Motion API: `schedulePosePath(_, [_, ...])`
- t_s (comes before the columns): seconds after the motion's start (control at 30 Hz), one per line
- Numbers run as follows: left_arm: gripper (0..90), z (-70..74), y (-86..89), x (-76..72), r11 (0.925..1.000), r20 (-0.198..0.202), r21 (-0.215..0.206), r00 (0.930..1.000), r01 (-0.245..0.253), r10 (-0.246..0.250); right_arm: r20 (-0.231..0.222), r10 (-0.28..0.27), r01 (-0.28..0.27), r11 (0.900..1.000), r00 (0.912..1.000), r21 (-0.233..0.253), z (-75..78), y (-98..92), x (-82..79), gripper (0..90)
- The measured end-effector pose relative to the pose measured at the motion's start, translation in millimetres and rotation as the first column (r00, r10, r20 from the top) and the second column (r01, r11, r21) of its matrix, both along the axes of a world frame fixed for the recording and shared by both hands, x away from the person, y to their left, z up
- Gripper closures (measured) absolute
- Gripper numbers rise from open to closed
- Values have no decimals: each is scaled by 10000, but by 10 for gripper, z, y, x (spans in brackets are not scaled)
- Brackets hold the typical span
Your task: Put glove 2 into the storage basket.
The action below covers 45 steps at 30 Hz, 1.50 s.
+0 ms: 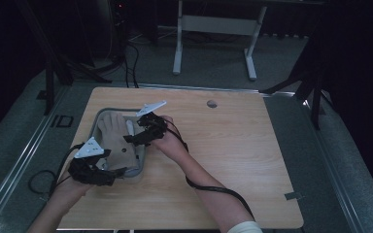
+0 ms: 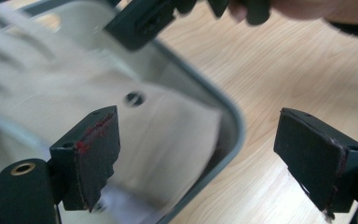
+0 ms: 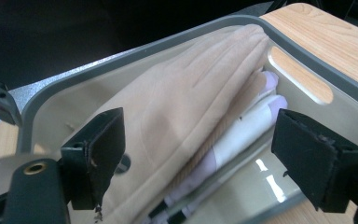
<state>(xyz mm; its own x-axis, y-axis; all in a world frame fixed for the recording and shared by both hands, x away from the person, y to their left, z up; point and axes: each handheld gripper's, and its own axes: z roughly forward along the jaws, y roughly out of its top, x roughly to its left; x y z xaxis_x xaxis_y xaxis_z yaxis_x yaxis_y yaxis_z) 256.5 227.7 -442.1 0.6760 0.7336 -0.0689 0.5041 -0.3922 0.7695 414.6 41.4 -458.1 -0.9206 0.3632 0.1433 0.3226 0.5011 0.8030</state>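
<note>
Both grippers, left gripper (image 1: pixel 119 171) and right gripper (image 1: pixel 132 138), are hovering with jaws spread wide over the tan glove (image 3: pixel 182 116). It is lying in the grey tray (image 1: pixel 96 122) (no readable writing anywhere) at the desk's (image 1: pixel 233 145) left side.

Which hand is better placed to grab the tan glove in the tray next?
Probably the right. The right claw is open with the tan glove between its jaws; the left claw is open at the tray edge, beside the cuff.
</note>
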Motion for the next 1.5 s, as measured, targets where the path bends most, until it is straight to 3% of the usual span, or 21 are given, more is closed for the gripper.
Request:
schedulePosePath(0.13, [147, -26, -182, -13, 9992, 326, -341, 9992, 228, -217, 221, 45, -44, 10000, 9997, -27, 3, -145, -55, 161])
schedulePosePath(0.27, [147, -40, -363, 2, 9958, 282, -558, 9970, 729, -714, 306, -175, 178, 9998, 9994, -88, 11, -323, -81, 161])
schedulePosePath(0.6, [147, -121, -723, 41, 9884, 441, -502, 9890, 1430, -1409, 496, -425, 441, 9985, 9979, -322, -20, -755, -124, 163])
schedulePosePath(0.77, [147, -147, -859, 62, 9831, 550, -728, 9849, 1680, -1642, 528, -578, 602, 9972, 9969, -447, -80, -954, -149, 164])
schedulePosePath(1.07, [147, -302, -1113, 75, 9691, 394, -848, 9726, 2315, -2289, 436, -751, 780, 9945, 9962, -693, -248, -1277, -259, 164])
schedulePosePath(1.27, [147, -470, -1275, 64, 9601, 222, -757, 9631, 2692, -2683, 317, -827, 850, 9932, 9961, -798, -372, -1405, -297, 164])
schedulePosePath(1.5, [147, -637, -1361, 69, 9540, 224, -770, 9571, 2898, -2889, 163, -905, 917, 9914, 9958, -934, -570, -1541, -372, 164])
